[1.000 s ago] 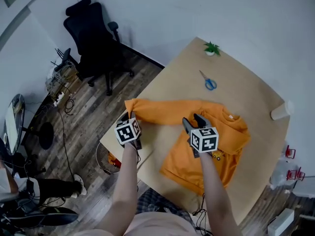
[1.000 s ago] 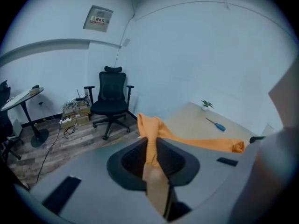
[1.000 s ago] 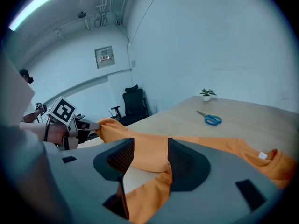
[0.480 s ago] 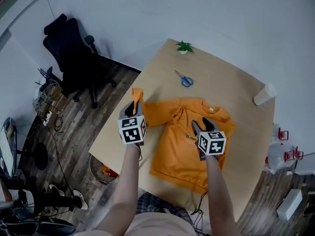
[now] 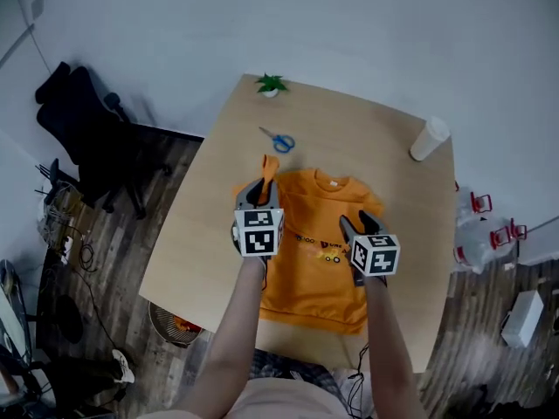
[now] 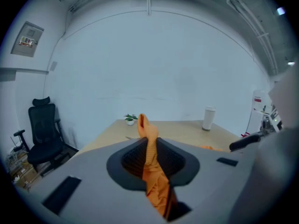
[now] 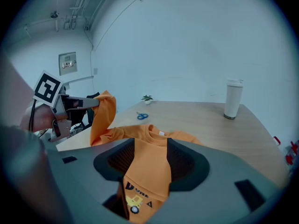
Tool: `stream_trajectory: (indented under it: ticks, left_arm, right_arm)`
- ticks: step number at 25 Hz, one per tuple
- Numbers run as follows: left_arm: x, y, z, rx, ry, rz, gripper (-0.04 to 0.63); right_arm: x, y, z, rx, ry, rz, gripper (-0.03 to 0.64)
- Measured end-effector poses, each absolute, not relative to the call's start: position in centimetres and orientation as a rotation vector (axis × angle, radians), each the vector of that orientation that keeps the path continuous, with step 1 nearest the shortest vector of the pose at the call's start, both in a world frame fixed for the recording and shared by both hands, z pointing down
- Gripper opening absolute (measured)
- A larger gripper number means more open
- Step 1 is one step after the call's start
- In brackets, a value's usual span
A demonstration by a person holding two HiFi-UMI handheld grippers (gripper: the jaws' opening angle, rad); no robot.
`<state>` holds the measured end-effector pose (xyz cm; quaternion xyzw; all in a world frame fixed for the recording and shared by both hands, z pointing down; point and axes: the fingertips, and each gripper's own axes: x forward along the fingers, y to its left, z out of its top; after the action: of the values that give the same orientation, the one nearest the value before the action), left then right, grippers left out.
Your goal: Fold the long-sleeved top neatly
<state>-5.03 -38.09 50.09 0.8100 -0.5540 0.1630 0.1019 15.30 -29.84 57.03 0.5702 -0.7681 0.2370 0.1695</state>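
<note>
An orange long-sleeved top (image 5: pixel 316 273) lies flat on the tan table (image 5: pixel 210 225), its neck toward the far side. My left gripper (image 5: pixel 262 187) is shut on the cuff of the left sleeve (image 5: pixel 268 166) and holds it up above the top's left shoulder. In the left gripper view the sleeve (image 6: pixel 148 146) runs up between the closed jaws. My right gripper (image 5: pixel 360 226) hovers over the top's right side, jaws open and nothing between them. Through its jaws shows the top's front (image 7: pixel 149 164) with a small truck print. The raised sleeve (image 7: pixel 105 113) hangs at that view's left.
Blue-handled scissors (image 5: pixel 279 140) and a small potted plant (image 5: pixel 271 84) sit at the table's far side, with a white cup (image 5: pixel 429 138) at the far right. A black office chair (image 5: pixel 83 133) stands on the wood floor to the left.
My left gripper has carried the sleeve cuff from the table's left edge up and rightward, over the top's body. My right gripper has shifted right across the top, still open.
</note>
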Motion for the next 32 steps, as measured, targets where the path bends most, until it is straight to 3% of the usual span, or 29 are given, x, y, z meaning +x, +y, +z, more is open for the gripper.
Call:
stream_trajectory:
  ticks: [18,32]
  left_arm:
    - [17.1,-32.5,53.4,2.749,-1.086,0.596,0.057]
    - [21.7,-28.3,62.1,2.646,-0.857,0.771,0.063]
  right_arm:
    - [25.4,-24.0,59.1,1.818,-1.988,0.771,0.221]
    - [29.2,-22.3,60.7,1.872,-1.898,0.805,0.221]
